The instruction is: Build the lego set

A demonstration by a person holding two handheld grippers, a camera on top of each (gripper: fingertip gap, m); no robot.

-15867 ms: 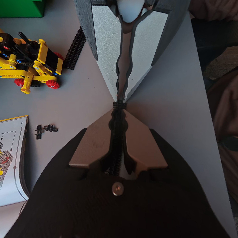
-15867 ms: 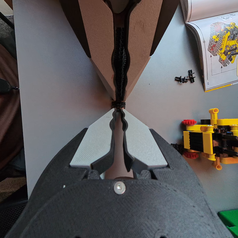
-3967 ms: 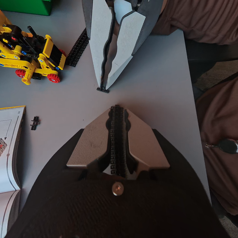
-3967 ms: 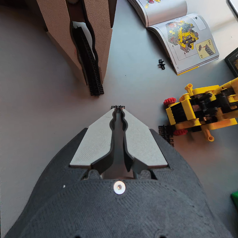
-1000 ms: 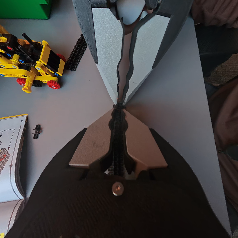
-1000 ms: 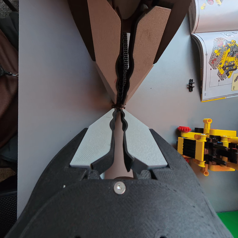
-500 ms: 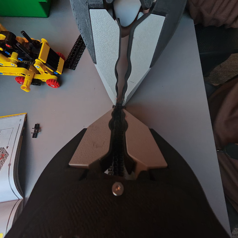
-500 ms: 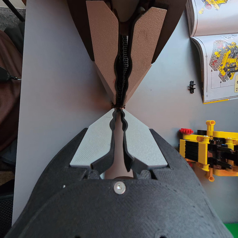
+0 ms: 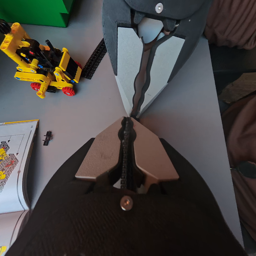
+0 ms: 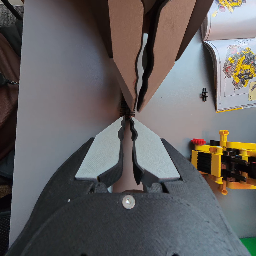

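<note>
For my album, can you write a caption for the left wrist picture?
Two hand-held grippers meet tip to tip: the left holding a black track strip, beside a yellow bulldozer.

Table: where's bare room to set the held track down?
Widest bare table: beyond the left gripper and right gripper, out to the edge by the person's clothing. Smaller patch between yellow model, loose link and the grippers. Crowded: model, spare track strip, green box; booklet fills the other edge.
</note>
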